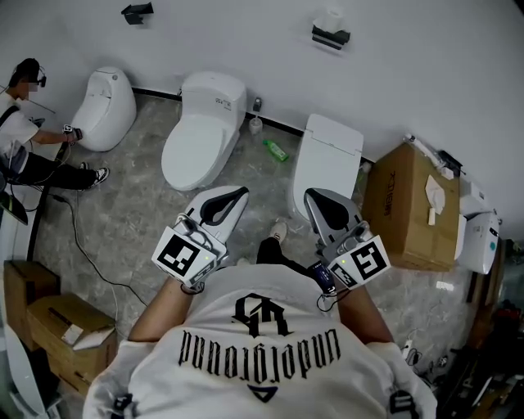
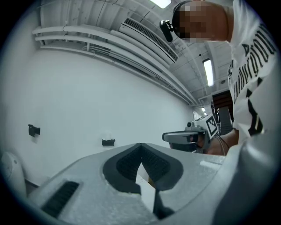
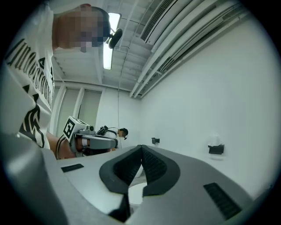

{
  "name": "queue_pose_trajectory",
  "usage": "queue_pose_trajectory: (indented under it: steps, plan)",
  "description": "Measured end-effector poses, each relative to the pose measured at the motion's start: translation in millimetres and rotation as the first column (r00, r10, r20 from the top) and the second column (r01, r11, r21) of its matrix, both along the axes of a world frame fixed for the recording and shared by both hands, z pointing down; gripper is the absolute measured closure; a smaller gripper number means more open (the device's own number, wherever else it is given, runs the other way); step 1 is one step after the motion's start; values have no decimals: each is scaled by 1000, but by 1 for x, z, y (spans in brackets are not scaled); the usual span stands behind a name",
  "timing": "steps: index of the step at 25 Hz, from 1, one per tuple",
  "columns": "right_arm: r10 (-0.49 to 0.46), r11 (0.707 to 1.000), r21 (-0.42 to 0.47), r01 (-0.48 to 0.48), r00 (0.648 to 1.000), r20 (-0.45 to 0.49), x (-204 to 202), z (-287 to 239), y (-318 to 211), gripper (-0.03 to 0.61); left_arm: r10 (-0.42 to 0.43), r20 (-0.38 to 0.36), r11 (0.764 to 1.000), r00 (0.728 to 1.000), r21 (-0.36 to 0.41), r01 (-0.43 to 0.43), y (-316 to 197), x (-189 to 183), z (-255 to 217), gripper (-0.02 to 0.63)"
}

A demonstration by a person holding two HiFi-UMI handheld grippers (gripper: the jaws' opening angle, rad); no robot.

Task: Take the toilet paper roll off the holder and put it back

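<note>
The toilet paper roll (image 1: 332, 16) sits on a black holder (image 1: 331, 35) high on the white wall, far ahead of both grippers. In the left gripper view the holder (image 2: 108, 142) shows small beyond the jaws, with the pale roll (image 2: 106, 134) on it; in the right gripper view the holder (image 3: 216, 149) is at the right. My left gripper (image 1: 237, 195) (image 2: 140, 145) is held level, its pads meeting at the tip with nothing between them. My right gripper (image 1: 315, 196) (image 3: 141, 146) is level beside it, shut and empty.
Three white toilets (image 1: 201, 131) (image 1: 327, 159) (image 1: 106, 106) stand along the wall ahead. A cardboard box (image 1: 409, 204) is at the right, more boxes (image 1: 57, 327) at the lower left. A green bottle (image 1: 276, 150) lies on the floor. A person (image 1: 24, 139) crouches at the far left. A second black wall fitting (image 1: 137, 11) hangs further left.
</note>
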State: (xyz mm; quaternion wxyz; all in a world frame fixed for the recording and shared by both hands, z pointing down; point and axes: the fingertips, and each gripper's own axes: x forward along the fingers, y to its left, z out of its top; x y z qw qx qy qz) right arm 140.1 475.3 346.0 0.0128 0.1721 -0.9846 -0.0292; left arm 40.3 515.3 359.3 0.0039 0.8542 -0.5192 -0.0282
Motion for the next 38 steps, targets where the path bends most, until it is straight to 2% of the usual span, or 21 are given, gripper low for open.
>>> queue_pose_trajectory:
  steps: [15,21,31,38]
  plan:
    - [2,1000,-32,-1,999,40,-15,12,-107,565,-13,4,999,1000,-42,13,-94,-17,17,601]
    - [4,1000,-29,-3,999,47,-27,10,-176,565,-18,3,998,1000,-55,18,-160,-32,21,601]
    - [29,999,-30,-28,998,49,-14,5,-289,565,10,5,998,1000,-70,-10,-281,-25,21,601]
    - [36,998,-44,-34,998,50,-8,9,-341,566,-2,6,996,1000,-92,2,-334,-31,25,601]
